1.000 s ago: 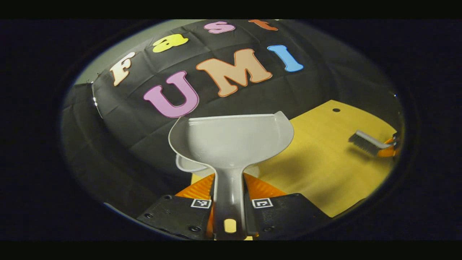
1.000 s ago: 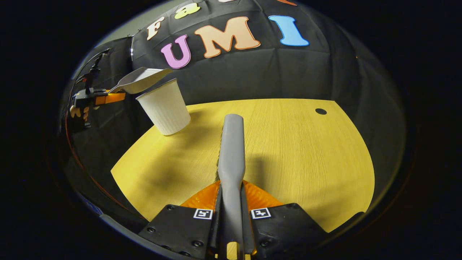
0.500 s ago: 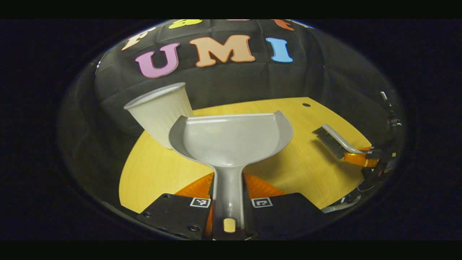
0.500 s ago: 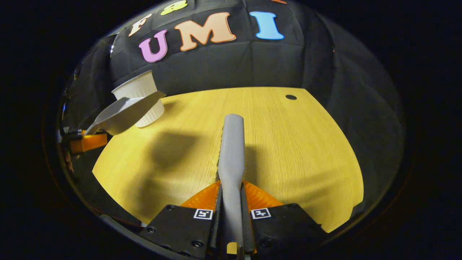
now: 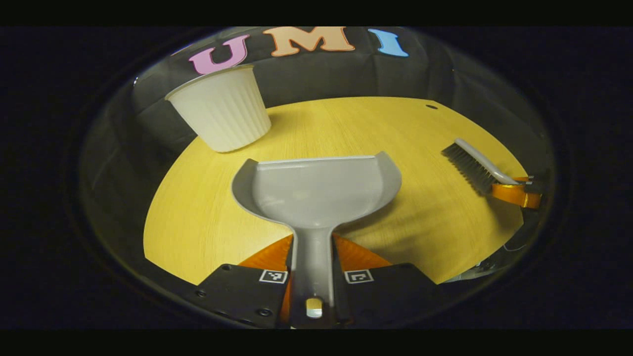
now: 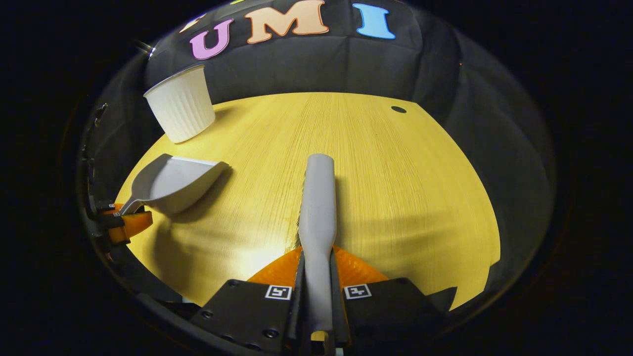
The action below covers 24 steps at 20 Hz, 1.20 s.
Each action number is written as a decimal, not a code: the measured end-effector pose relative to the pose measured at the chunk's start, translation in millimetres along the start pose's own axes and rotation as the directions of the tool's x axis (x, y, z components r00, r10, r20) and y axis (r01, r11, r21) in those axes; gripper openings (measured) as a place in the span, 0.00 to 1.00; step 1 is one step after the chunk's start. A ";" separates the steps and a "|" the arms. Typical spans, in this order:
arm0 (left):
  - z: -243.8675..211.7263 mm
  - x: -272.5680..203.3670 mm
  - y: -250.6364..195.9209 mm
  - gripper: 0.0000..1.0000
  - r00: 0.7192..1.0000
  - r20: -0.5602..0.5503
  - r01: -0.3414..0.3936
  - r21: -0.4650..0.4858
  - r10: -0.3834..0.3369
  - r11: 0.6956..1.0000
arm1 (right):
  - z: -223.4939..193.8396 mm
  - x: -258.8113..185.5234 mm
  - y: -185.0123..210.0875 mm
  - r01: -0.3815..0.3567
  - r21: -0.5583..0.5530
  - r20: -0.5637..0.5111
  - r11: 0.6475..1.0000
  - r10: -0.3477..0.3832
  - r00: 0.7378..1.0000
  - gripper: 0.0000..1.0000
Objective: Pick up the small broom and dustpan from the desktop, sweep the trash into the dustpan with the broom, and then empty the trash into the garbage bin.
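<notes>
Nearest, in the left gripper view: left gripper (image 5: 314, 242), jaws closed snug on the slim handle of the grey plastic dustpan (image 5: 316, 190). Carries the pan low over the yellow wood-grain bench (image 5: 346, 123), mouth facing away, inside looking bare. Cannot tell whether the lip touches the wood.

Nearest, in the right gripper view: right gripper (image 6: 316, 254), jaws pinched narrow on the handle of the small grey broom (image 6: 319, 198). Points the broom straight ahead above the bench, bristles along its left edge, apart from the surface.

Farther off, to the left in the right gripper view: the dustpan (image 6: 173, 183) again, shadow close beneath it. Farther off, to the right in the left gripper view: the broom (image 5: 474, 165), dark bristles turned down.

Farthest: white ribbed cup-shaped garbage bin (image 5: 222, 111), upright near the bench's back left edge, well apart from both tools. Beyond, a small dark hole (image 6: 398, 109) in the bench top.

Likely troubles from here:
- Twisting of the pan in the grip, since only a thin handle sits between the jaws and the scoop hangs far forward.
- Knocking the light bin over or off the edge with the pan's lip on any approach to tip.
- Spilling beside the bin, given a pan mouth about as wide as the rim.
- Scraping or snagging on a hard set-down.
</notes>
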<state>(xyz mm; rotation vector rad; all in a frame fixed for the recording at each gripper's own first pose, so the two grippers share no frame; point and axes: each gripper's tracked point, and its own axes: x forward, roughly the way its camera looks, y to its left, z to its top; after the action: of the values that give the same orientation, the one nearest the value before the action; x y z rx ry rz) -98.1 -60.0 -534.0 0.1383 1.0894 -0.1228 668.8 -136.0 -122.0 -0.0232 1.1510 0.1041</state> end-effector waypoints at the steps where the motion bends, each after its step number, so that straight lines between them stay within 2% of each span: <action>1: 4.5 -2.0 0.5 0.29 1.000 0.003 0.006 -0.013 -0.006 1.000 | -2.6 -4.4 0.3 -0.001 -0.005 -0.012 1.000 0.001 1.000 0.24; 8: 5.0 -7.1 -6.5 0.37 1.000 0.009 0.006 0.046 -0.007 0.999 | -8.1 -3.5 8.9 -0.016 -0.001 -0.046 1.000 0.016 0.999 0.27; 10: 5.4 -11.3 -6.8 0.56 1.000 0.020 0.003 0.055 -0.004 0.998 | -6.9 -6.0 10.7 -0.023 0.001 -0.046 1.000 0.023 0.999 0.31; 11: 7.7 -13.1 -5.3 0.82 0.999 0.032 -0.004 0.063 0.002 0.998 | -6.0 -12.7 10.2 -0.027 -0.004 -0.043 1.000 0.027 0.999 0.30; 12: 11.7 -16.7 -3.4 0.86 0.998 0.053 -0.019 0.072 0.015 0.997 | -3.2 -17.2 10.6 -0.032 -0.014 -0.033 0.999 0.032 0.999 0.38; 13: 16.4 -23.1 -1.7 1.00 0.997 0.080 -0.028 0.083 0.022 0.996 | 1.6 -24.7 8.5 -0.027 -0.037 -0.015 0.999 0.026 1.000 0.55; 14: 22.2 -27.6 -1.1 0.95 0.994 0.103 -0.036 0.090 0.026 0.995 | 6.1 -28.0 9.1 -0.021 -0.053 0.004 0.998 0.021 1.000 0.72; 17: 53.1 -48.6 9.1 0.95 0.968 0.234 -0.111 0.074 0.091 0.991 | 33.2 -54.2 7.1 -0.017 -0.075 0.124 0.997 0.026 0.992 0.94; 18: 70.4 -62.8 14.7 0.95 0.948 0.297 -0.140 0.053 0.118 0.989 | 47.0 -67.0 7.2 -0.028 -0.076 0.183 0.997 0.042 0.982 0.94; 20: 109.4 -99.0 18.3 0.94 0.893 0.414 -0.189 -0.012 0.176 0.982 | 85.8 -96.7 9.6 -0.065 -0.077 0.334 0.995 0.087 0.939 0.94; 21: 131.6 -120.2 16.6 0.94 0.857 0.475 -0.197 -0.053 0.198 0.979 | 108.9 -116.3 10.8 -0.087 -0.084 0.419 0.993 0.114 0.901 0.93; 24: 193.1 -180.8 -1.3 0.94 0.752 0.623 -0.184 -0.112 0.213 0.977 | 178.7 -172.4 9.2 -0.109 -0.118 0.637 0.987 0.159 0.754 0.93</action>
<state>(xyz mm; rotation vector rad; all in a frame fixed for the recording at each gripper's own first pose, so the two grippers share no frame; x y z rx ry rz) -12.5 -88.8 -285.4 0.1575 0.3886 0.0499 761.0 -126.1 108.6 0.0304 0.4460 0.2624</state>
